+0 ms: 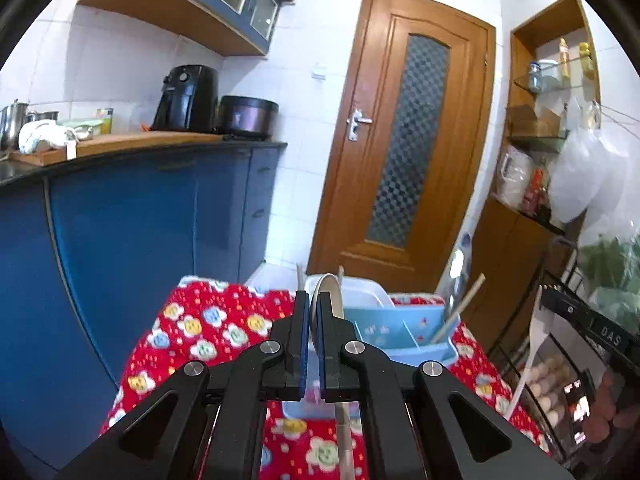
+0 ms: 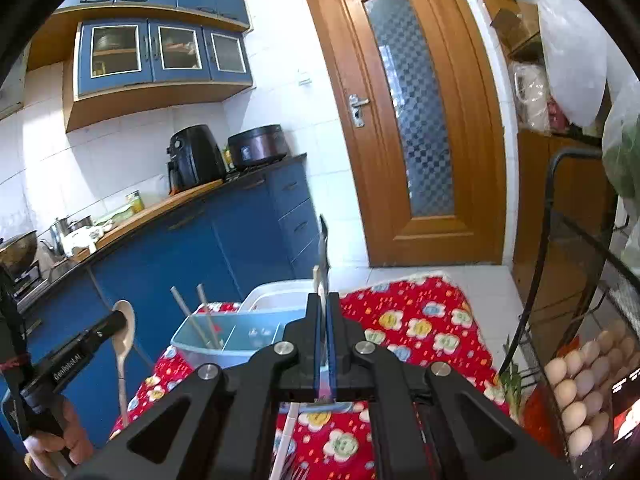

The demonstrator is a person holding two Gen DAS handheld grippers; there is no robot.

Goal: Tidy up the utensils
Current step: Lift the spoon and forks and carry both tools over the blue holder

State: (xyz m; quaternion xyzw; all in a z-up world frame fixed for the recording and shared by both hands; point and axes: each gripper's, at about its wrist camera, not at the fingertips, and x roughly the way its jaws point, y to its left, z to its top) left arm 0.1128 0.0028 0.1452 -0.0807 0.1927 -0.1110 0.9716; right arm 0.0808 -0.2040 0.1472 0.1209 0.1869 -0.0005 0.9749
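Above the table point(image 1: 224, 332) with its red flowered cloth, the left gripper point(image 1: 314, 312) is holding a wooden spoon point(image 1: 330, 300), its jaws closing on the spoon just below the bowl so that the bowl is standing upright above the fingertips and the handle is trailing down beneath them. Over on the other side, the right gripper point(image 2: 323, 312) is clamping a thin utensil point(image 2: 322, 256), jaws nearly together on it; its dark upper end is sticking up past the fingertips, and what kind of utensil it is cannot be told. Beyond both grippers a light blue divided organizer point(image 1: 404, 332) is sitting on the cloth, with a pair of chopsticks point(image 2: 202, 316) leaning in one of its compartments, and a white bin point(image 2: 276, 296) is standing just behind it. Seen from the right wrist, the left gripper and its spoon are hanging left of the organizer, near but apart from it
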